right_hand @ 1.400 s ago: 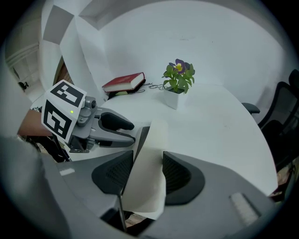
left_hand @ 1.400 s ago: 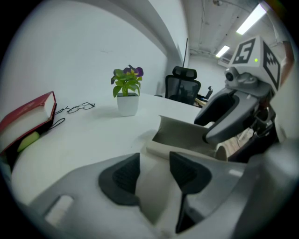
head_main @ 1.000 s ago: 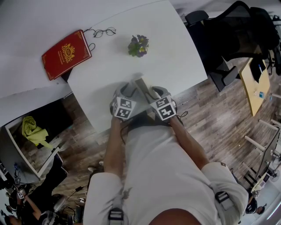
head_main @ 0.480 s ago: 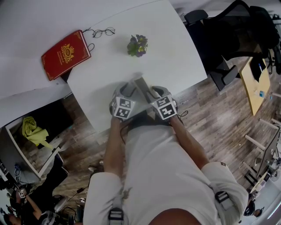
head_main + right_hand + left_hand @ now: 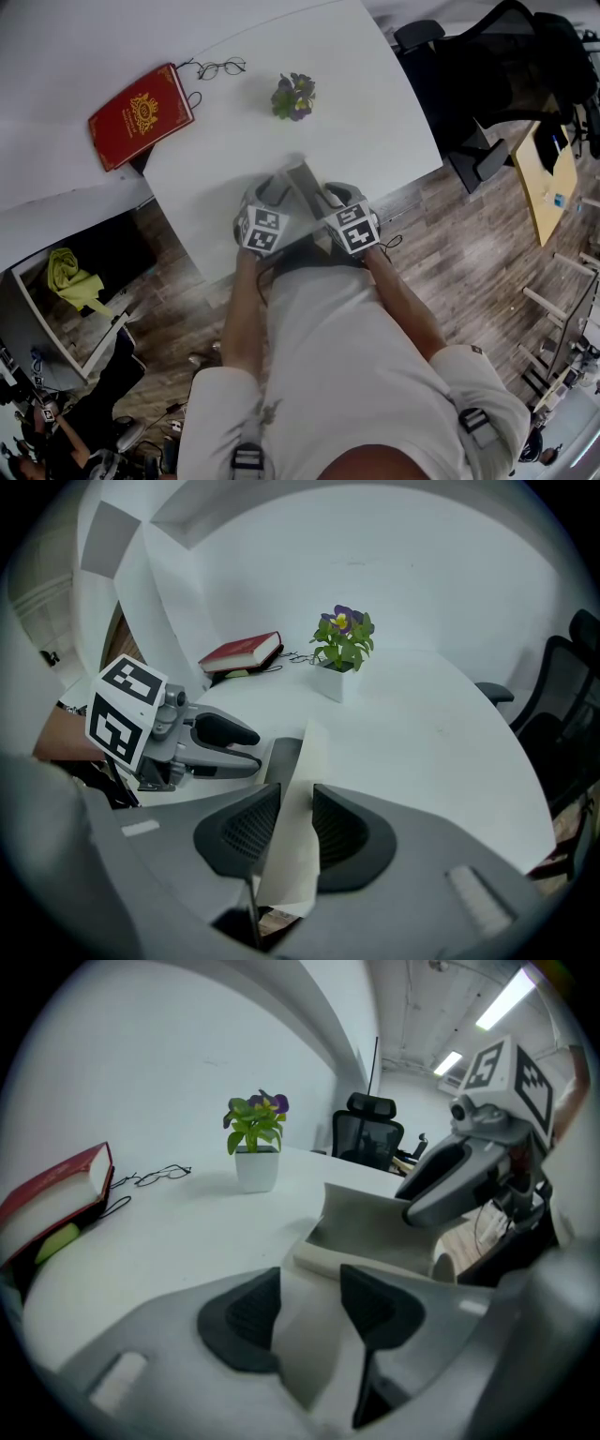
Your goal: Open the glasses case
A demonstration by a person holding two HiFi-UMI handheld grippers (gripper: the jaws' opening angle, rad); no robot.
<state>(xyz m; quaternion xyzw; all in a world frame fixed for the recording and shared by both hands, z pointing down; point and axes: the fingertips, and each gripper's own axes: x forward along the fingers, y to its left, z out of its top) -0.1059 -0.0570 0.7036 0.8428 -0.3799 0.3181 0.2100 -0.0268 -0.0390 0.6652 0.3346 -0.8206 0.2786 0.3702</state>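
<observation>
The glasses case [image 5: 302, 181] is a grey-beige folding case, lying at the near edge of the white table [image 5: 375, 103] between my two grippers. My left gripper [image 5: 274, 194] is on its left side. In the left gripper view a flat beige flap of the case [image 5: 370, 1230] fills the gap between the left gripper's [image 5: 309, 1309] dark pads. My right gripper [image 5: 323, 195] is on the case's right side. In the right gripper view its jaws are closing on the upright lid flap [image 5: 305, 761], with the right gripper [image 5: 293, 825] touching the flap on both sides.
A potted plant [image 5: 294, 97] stands in the middle of the table. Spectacles [image 5: 223, 67] and a red book [image 5: 141, 114] lie at the far left. A black office chair [image 5: 497, 84] stands to the right of the table. Below the near edge is wooden floor [image 5: 450, 234].
</observation>
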